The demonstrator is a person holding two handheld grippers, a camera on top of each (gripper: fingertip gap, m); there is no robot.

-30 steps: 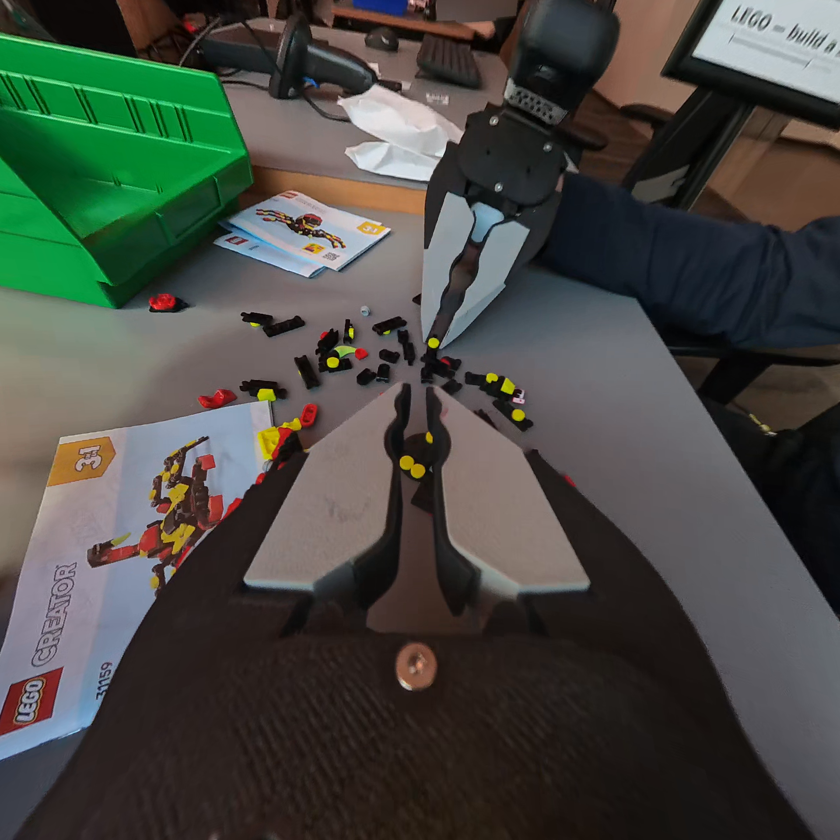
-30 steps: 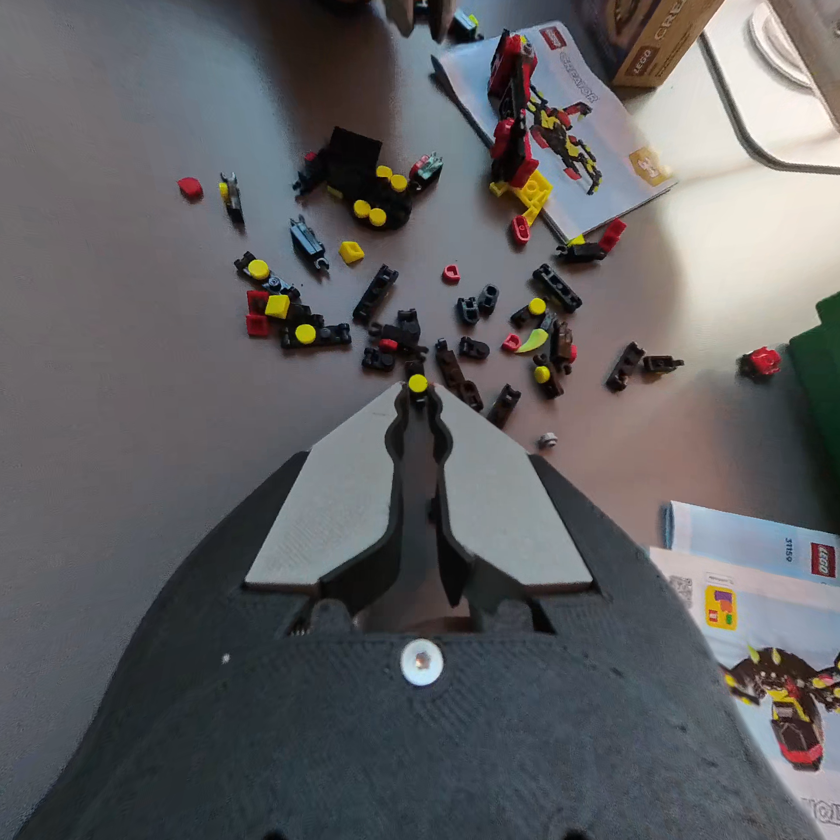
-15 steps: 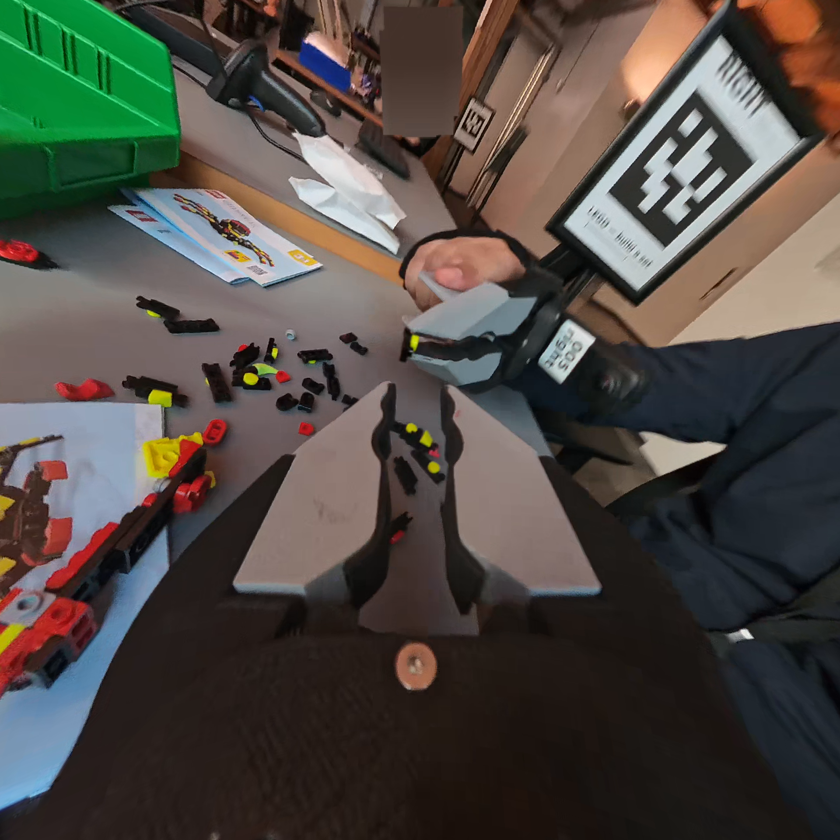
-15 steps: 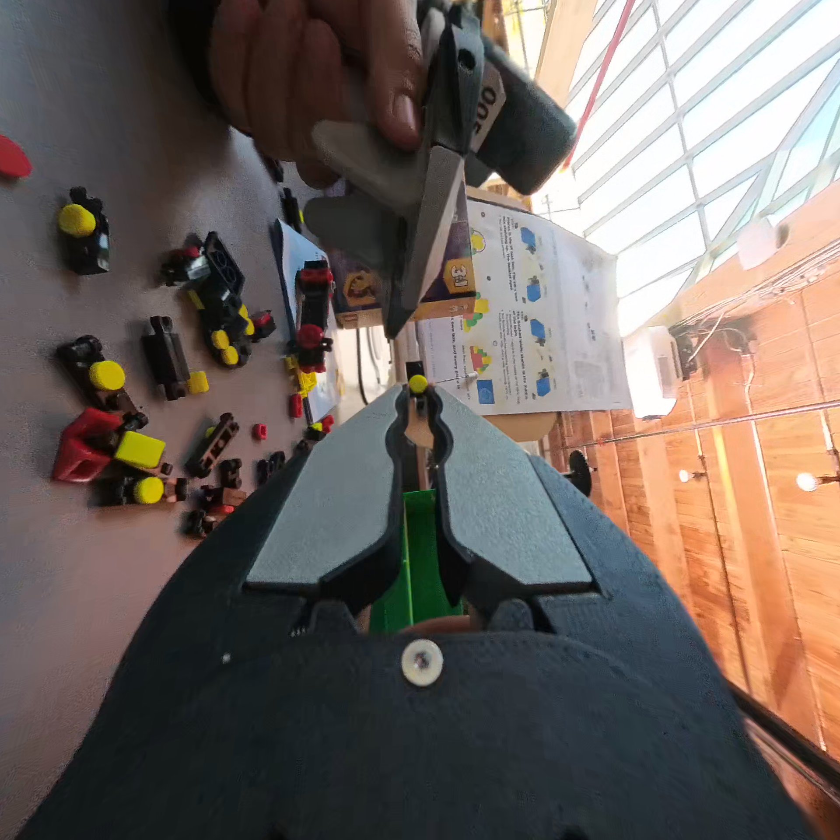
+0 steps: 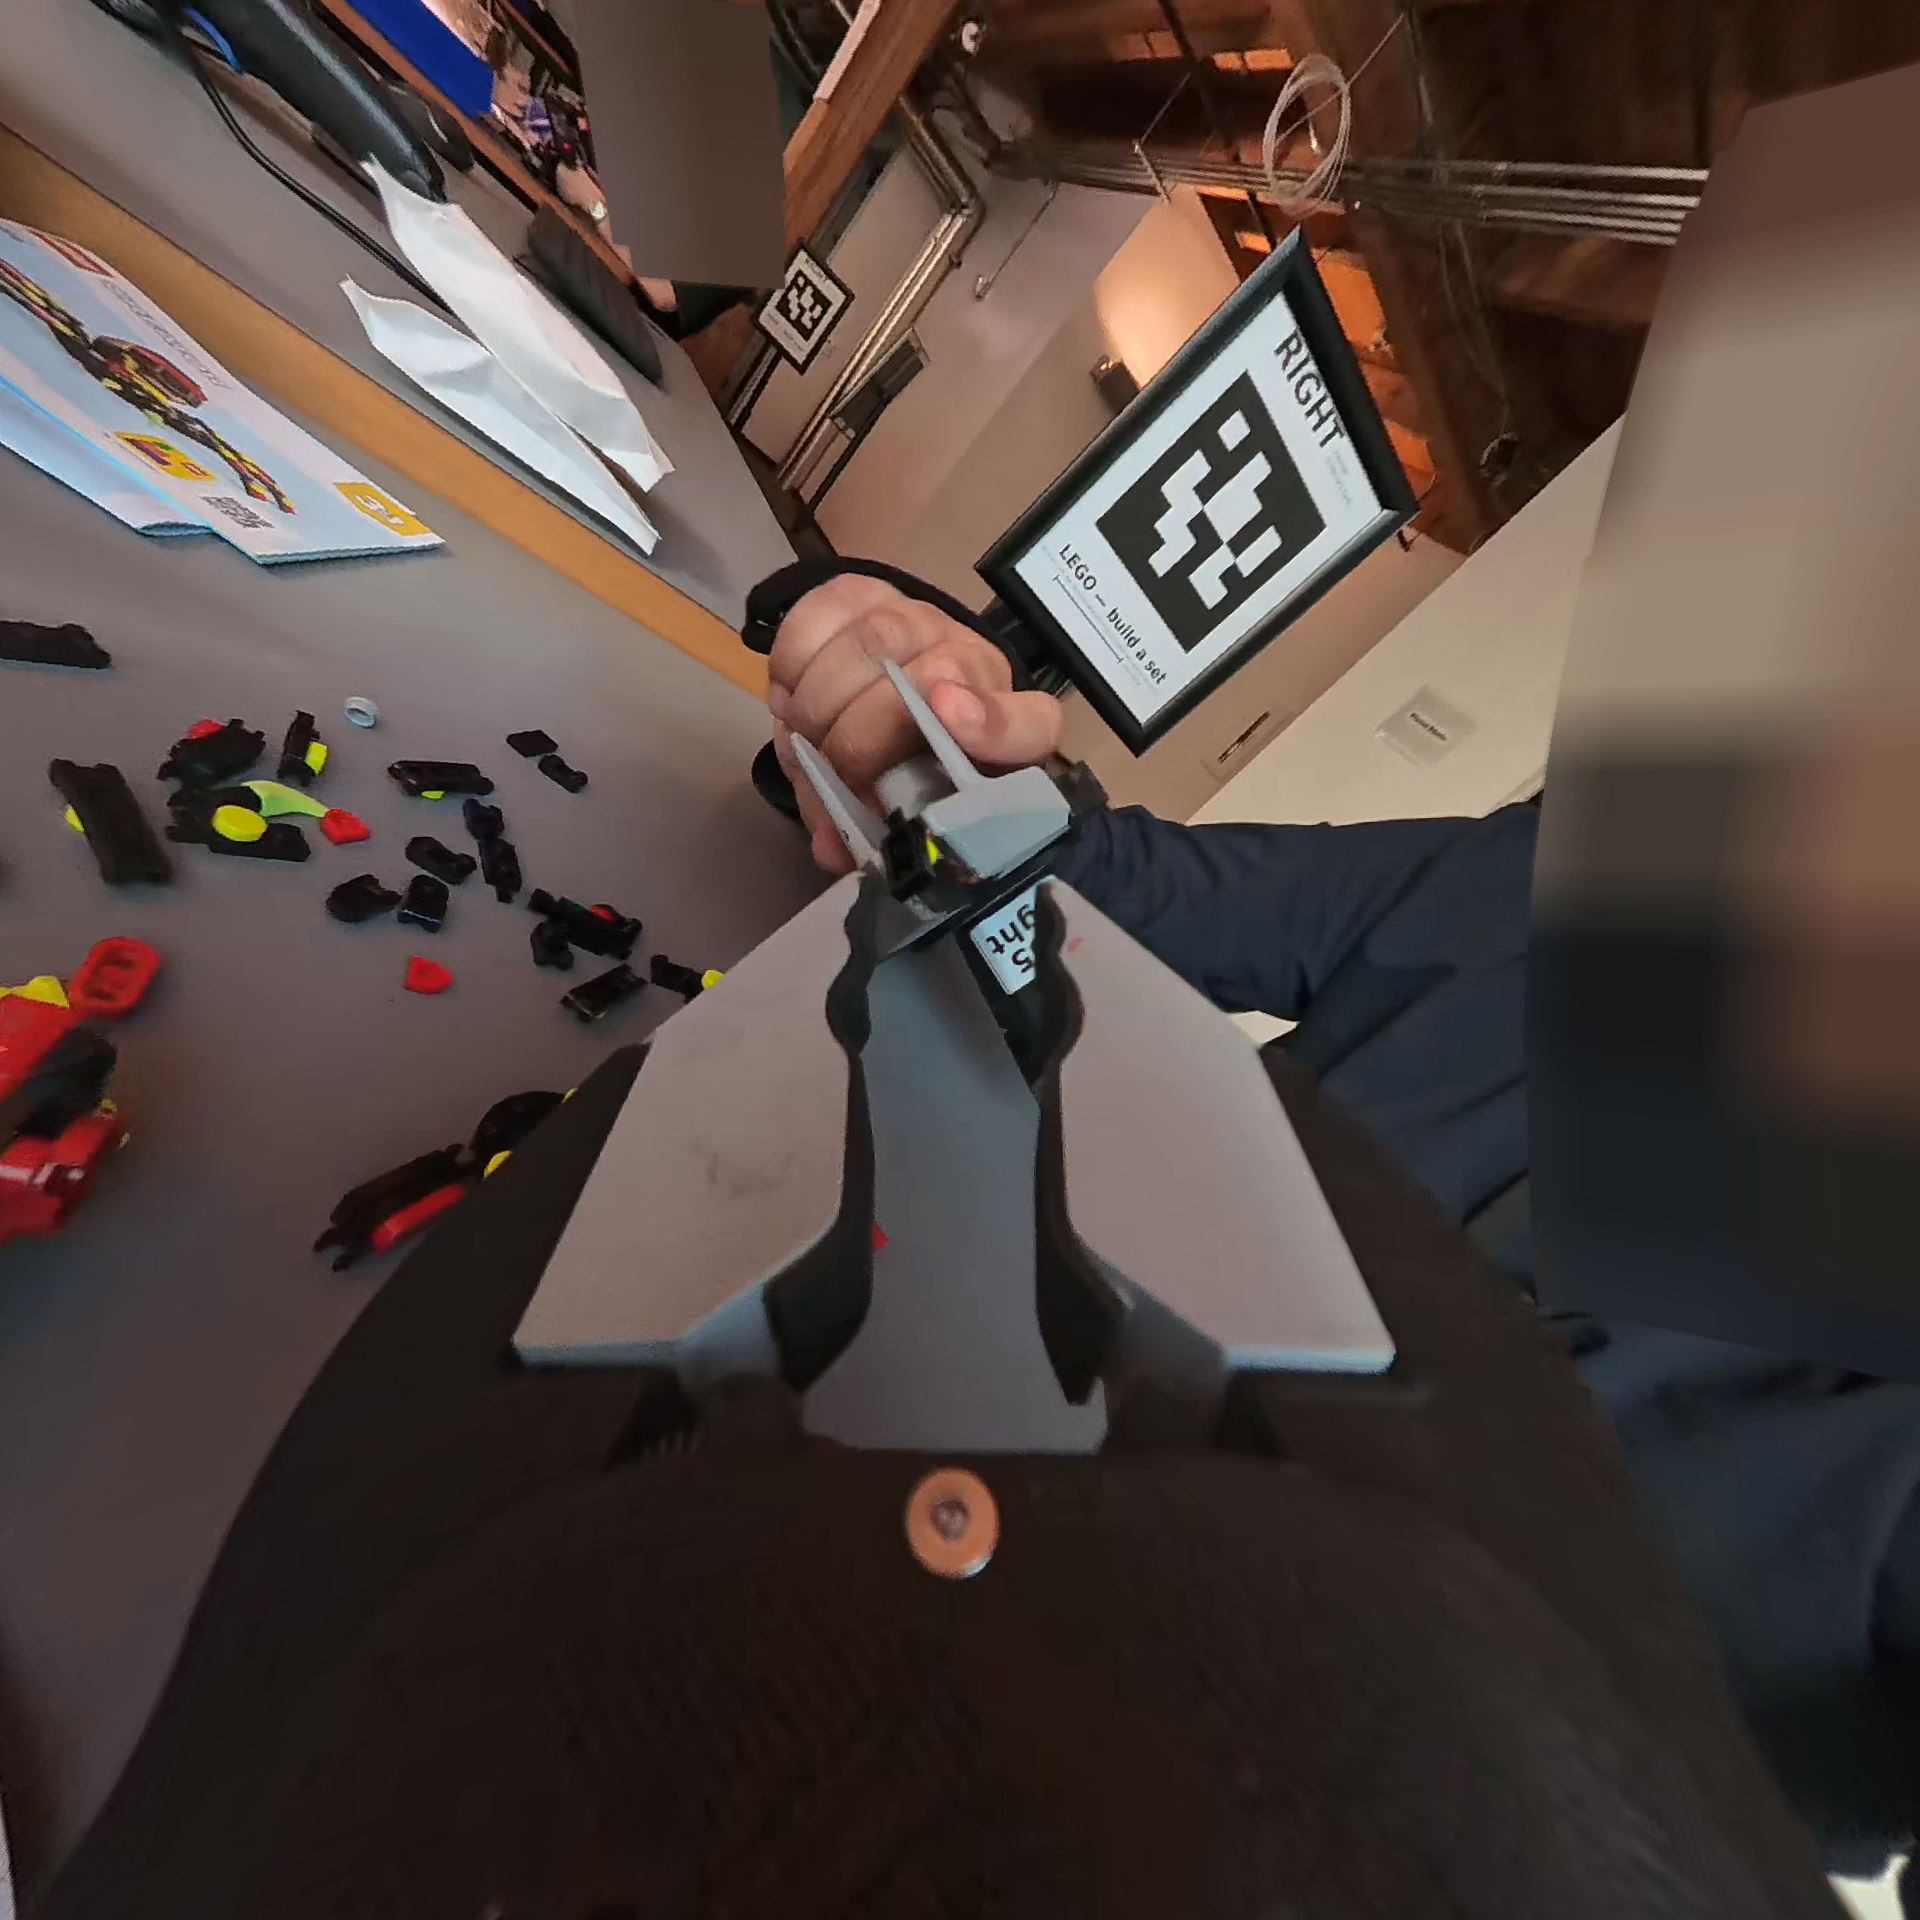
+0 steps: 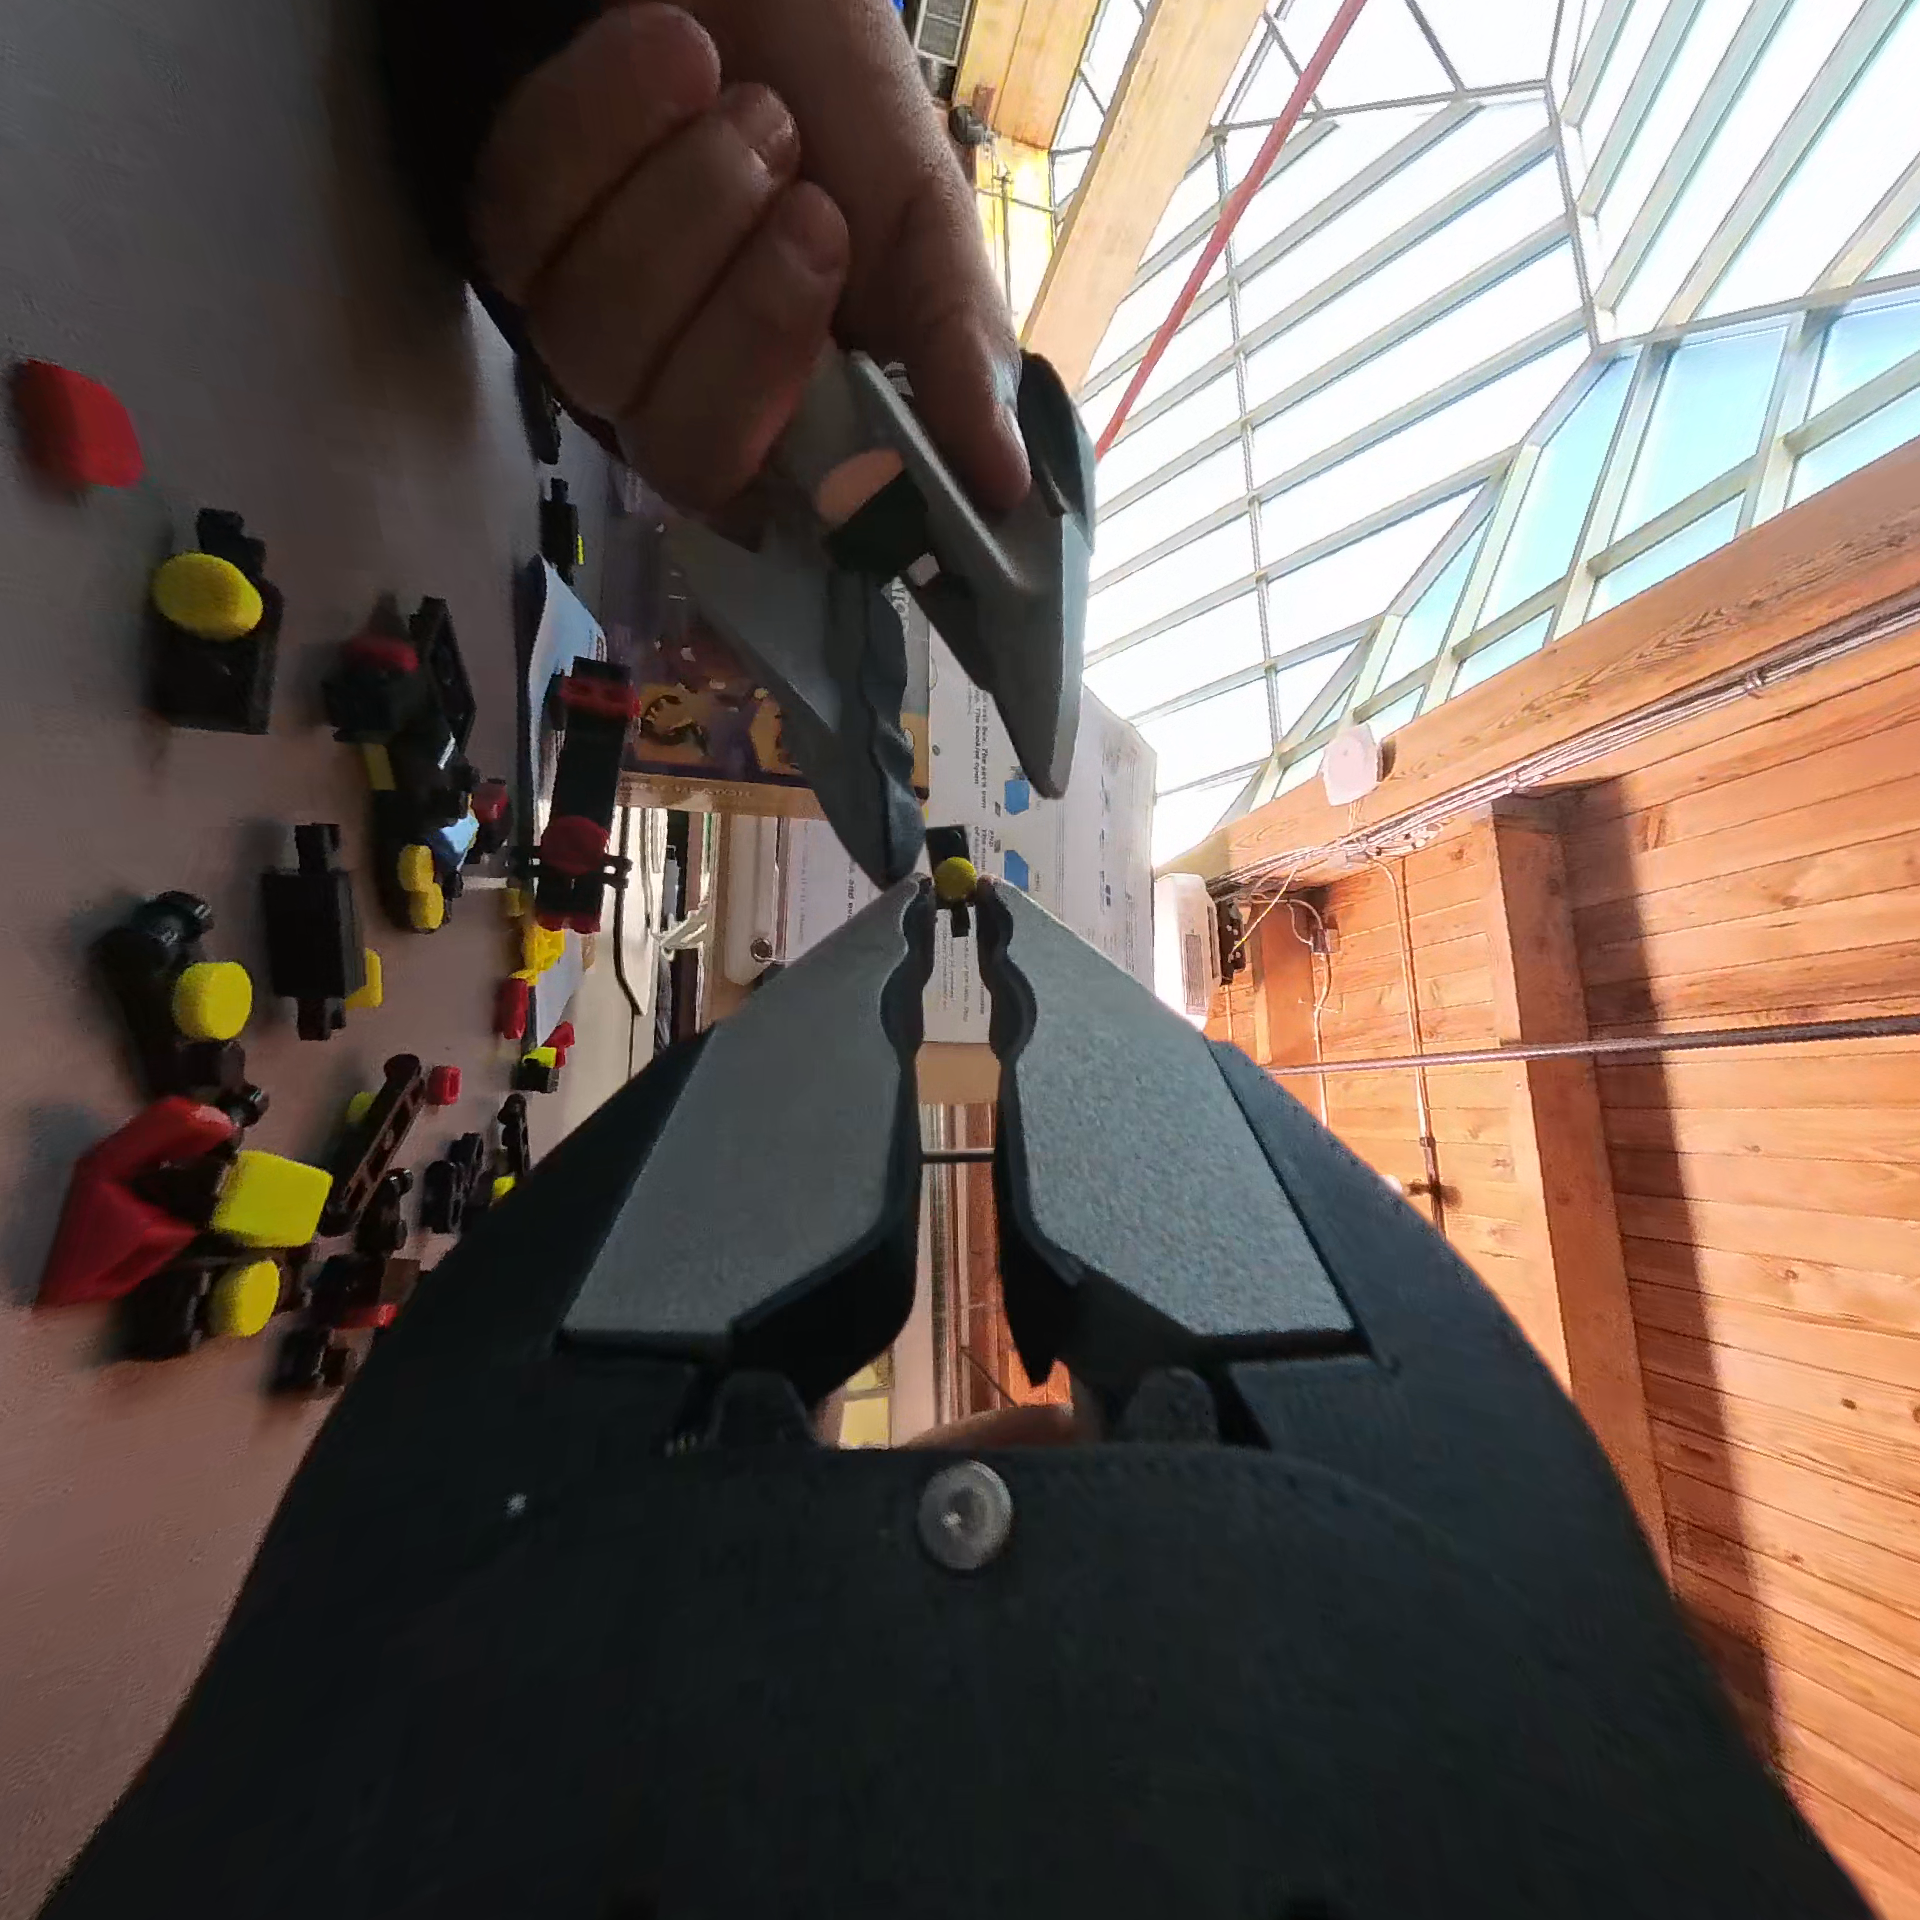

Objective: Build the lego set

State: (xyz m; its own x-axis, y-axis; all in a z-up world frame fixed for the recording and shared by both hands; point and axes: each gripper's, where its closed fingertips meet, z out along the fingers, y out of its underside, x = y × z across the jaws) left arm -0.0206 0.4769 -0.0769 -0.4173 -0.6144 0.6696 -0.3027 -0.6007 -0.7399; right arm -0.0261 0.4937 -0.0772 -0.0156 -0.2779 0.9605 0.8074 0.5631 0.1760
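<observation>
My right gripper [image 6: 954, 896] is shut on a small black piece with a round yellow stud [image 6: 954, 871] and holds it in the air. In the left wrist view that gripper [image 5: 914, 868] points at me with the piece [image 5: 906, 854] at its tips. My left gripper [image 5: 951, 930] is open and empty, its tips just below the piece. In the right wrist view the left gripper [image 6: 971, 821], held by a hand [image 6: 717, 239], points down at the piece, jaws apart. Loose black, yellow and red pieces [image 5: 416, 831] lie on the grey table [image 5: 312, 1039].
A partly built red and black model [image 5: 52, 1091] lies at the left. Instruction booklets [image 5: 187, 416] and white paper [image 5: 520, 364] lie farther back. A framed sign [image 5: 1216, 509] stands behind the right hand. A sleeve [image 5: 1299, 935] reaches in from the right. My left and right fingertips are right by each other.
Both grippers have risen off the table and tilted towards each other. The right gripper has brought the black and yellow piece up to the left gripper's tips. The left jaws have opened wider.
</observation>
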